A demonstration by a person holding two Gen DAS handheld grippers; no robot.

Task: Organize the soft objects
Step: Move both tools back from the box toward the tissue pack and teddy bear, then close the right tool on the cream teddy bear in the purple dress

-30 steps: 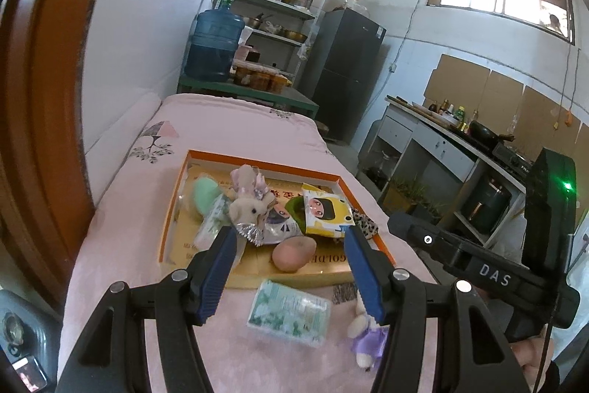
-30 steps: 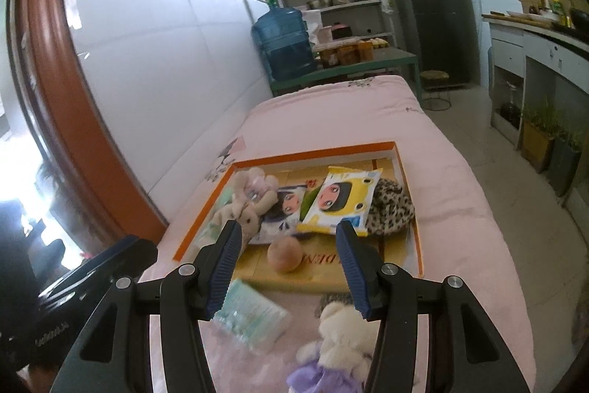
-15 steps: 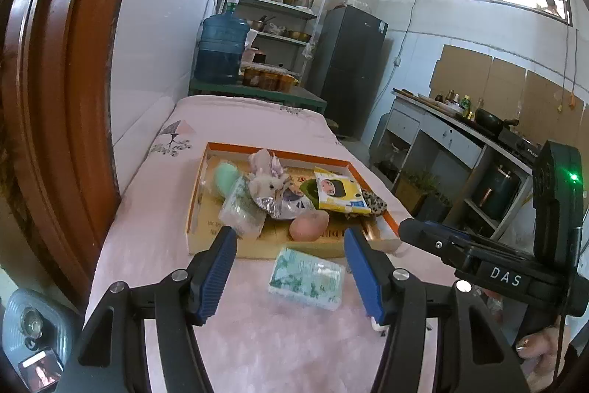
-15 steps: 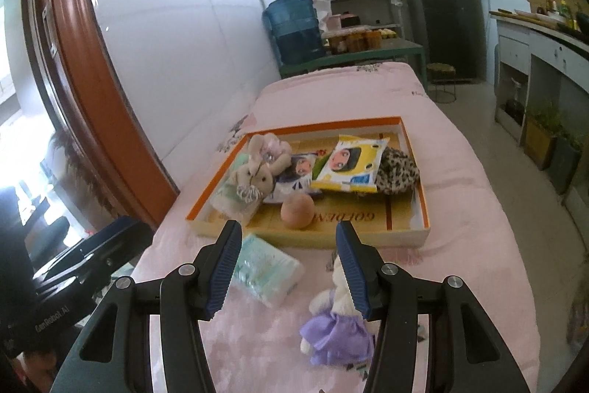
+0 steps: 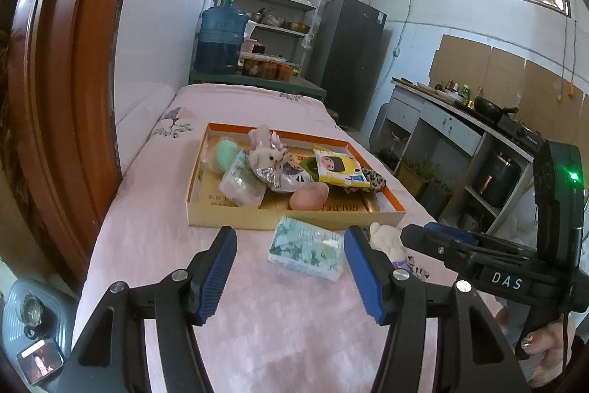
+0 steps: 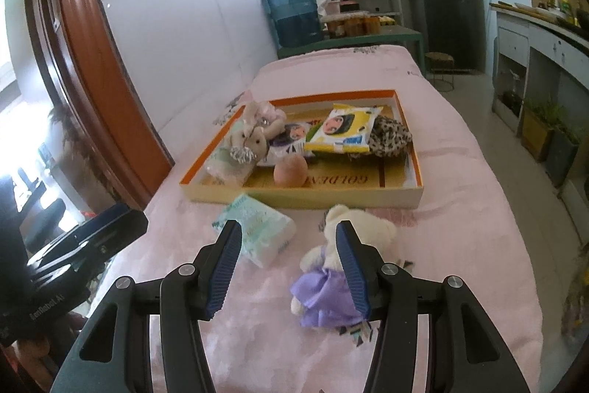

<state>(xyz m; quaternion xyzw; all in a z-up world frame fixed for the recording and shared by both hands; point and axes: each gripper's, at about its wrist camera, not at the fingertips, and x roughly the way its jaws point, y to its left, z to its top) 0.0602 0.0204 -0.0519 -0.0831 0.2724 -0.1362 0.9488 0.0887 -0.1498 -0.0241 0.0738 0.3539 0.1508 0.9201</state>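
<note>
Both grippers, left (image 5: 291, 269) and right (image 6: 287, 264), had drawn back from the tray (image 6: 302, 196), jaws wide and empty, the tissue pack (image 5: 305, 247) and plush bear (image 6: 342, 260) on the bed yet unsorted.

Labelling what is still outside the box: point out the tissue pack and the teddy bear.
tissue pack (image 5: 307, 245), left wrist view, middle of its printed top face.
teddy bear (image 6: 368, 227), right wrist view, on its white head.

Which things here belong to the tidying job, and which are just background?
Job:
tissue pack
white bear
orange-rimmed tray
rabbit toy
peach ball

Background:
water jug
fridge
shelves
</note>
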